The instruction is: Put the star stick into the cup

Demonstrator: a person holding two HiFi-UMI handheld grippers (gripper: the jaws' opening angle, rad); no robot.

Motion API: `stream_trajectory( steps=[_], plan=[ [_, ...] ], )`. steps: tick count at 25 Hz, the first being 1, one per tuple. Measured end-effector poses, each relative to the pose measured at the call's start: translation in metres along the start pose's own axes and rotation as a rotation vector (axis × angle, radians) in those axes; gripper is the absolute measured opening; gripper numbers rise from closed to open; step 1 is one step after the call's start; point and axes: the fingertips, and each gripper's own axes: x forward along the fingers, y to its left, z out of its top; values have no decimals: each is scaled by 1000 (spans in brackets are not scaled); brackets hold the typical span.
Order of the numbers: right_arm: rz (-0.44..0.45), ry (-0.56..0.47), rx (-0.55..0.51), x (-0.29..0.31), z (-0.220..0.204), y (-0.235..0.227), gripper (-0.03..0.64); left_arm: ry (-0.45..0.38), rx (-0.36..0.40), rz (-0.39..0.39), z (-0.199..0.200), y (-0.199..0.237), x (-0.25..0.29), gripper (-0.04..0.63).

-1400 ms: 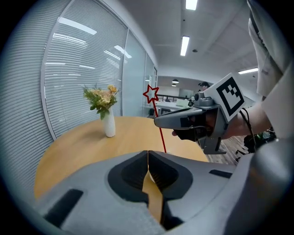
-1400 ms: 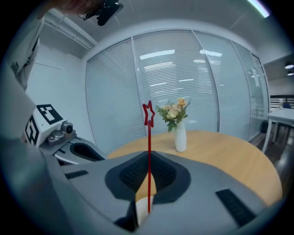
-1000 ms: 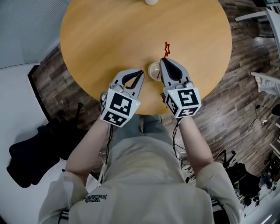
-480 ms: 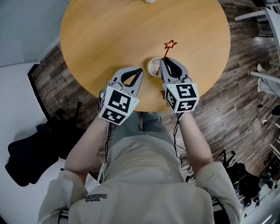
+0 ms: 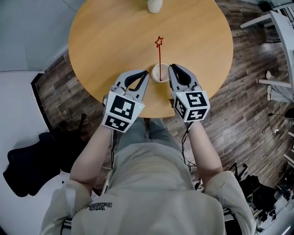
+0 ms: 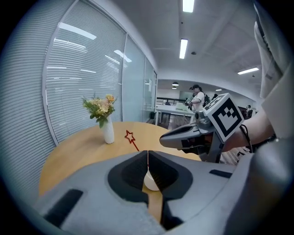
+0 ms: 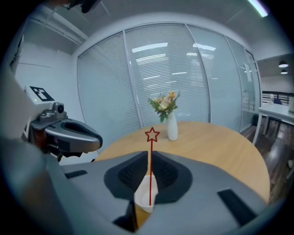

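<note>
A small white cup [image 5: 160, 73] stands near the round wooden table's [image 5: 105, 36] front edge. The red star stick [image 5: 160, 55] stands in it, its star leaning toward the far side. My right gripper [image 5: 171, 68] is just right of the cup. It is open only narrowly, and the stick [image 7: 152, 135] and cup [image 7: 145, 195] show through the gap, apart from the pads. My left gripper [image 5: 147, 73] is shut and empty just left of the cup [image 6: 151, 181]. The star [image 6: 131, 137] rises beyond its tips.
A white vase of flowers [image 5: 154, 5] stands at the table's far edge. A black bag [image 5: 27, 165] lies on the floor at left, and white furniture [image 5: 275, 27] and cables are at right. A person [image 6: 197, 98] stands far off in the room.
The stick has left my right gripper's pinch and now stands in the cup, its star swung from the right to straight away from me. Both grippers stayed beside the cup.
</note>
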Motion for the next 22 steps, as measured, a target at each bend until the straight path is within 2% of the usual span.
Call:
stream_trajectory(
  steps=[6, 11, 18, 22],
  plan=[
    [5, -89, -15, -24, 45, 4, 34, -74, 52, 63, 40, 14, -26, 23],
    [25, -174, -54, -49, 91, 15, 34, -169, 81, 88, 79, 15, -54, 23],
    [74, -277, -134, -95, 150, 41, 34, -289, 133, 129, 126, 16, -97, 23],
    [124, -338, -161, -128, 180, 61, 34, -333, 133, 138, 142, 10, -120, 23]
  ],
)
